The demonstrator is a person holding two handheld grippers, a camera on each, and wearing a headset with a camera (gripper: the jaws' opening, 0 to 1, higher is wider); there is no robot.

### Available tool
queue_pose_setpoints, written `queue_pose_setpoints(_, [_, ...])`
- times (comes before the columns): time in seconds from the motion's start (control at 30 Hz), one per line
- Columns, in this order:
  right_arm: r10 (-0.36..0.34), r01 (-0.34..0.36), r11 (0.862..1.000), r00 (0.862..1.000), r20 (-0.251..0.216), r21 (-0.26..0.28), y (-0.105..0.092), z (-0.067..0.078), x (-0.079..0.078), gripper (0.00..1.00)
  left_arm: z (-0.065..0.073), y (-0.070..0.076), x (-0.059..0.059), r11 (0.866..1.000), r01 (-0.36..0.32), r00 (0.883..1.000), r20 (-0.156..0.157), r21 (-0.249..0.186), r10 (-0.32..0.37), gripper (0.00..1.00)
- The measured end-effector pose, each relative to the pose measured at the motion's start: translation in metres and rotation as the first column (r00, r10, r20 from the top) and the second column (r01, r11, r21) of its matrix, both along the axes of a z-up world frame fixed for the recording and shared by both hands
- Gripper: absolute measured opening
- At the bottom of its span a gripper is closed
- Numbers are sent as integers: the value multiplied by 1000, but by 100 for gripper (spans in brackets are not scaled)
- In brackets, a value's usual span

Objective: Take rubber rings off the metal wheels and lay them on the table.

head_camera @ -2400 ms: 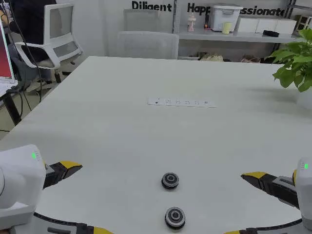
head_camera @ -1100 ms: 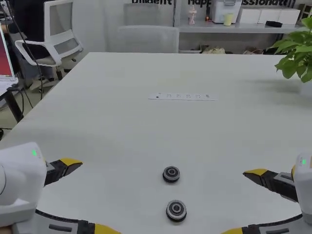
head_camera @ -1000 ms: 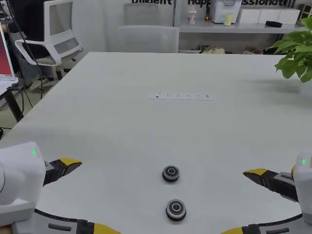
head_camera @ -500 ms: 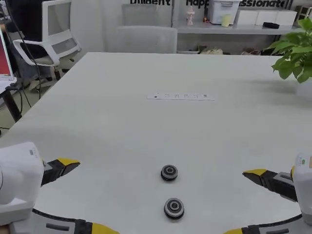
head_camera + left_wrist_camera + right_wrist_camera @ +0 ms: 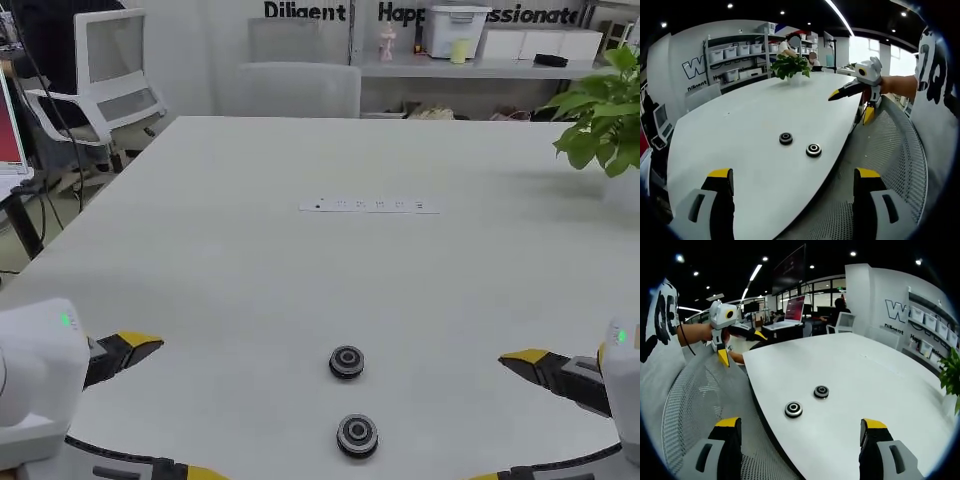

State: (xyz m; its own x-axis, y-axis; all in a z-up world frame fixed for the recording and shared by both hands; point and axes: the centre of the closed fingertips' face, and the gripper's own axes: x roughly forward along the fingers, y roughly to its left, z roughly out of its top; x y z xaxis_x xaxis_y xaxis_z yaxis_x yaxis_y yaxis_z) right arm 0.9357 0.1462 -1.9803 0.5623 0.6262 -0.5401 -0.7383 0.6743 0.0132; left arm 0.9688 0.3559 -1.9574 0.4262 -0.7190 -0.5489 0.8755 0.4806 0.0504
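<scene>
Metal wheels lay flat on the white table [image 5: 300, 270] near its front edge, the farther wheel [image 5: 347, 362] just behind the nearer wheel [image 5: 357, 435], not touching, each with a dark rubber ring around it. The left gripper [image 5: 794, 175] and right gripper [image 5: 800, 423] hung well apart on either side, jaws spread wide, holding nothing.

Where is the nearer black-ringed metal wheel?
Head view: the nearer black-ringed metal wheel lies near the table edge, between left gripper and right gripper; the other wheel just beyond.
</scene>
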Motion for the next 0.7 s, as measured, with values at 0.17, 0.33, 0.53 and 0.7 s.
queue_pose_setpoints(0.17, [-2, 2, 1000, 1000, 4, 0, 0, 2, 2, 98, 0, 0, 1, 1000, 0, 1000, 0, -1, 0, 98])
queue_pose_setpoints(0.33, [-3, 3, 1000, 1000, 12, -4, -2, 3, 4, 98, 2, -1, 3, 1000, 5, 1000, 7, -2, -5, 98])
queue_pose_setpoints(0.53, [-1, 1, 1000, 1000, 15, -6, -1, 4, 8, 97, 1, -1, 5, 1000, 5, 1000, 3, 0, -5, 98])
queue_pose_setpoints(0.7, [3, -3, 1000, 1000, 12, -8, -1, 2, 11, 96, 0, -1, 7, 1000, 2, 1000, 1, 2, -2, 97])
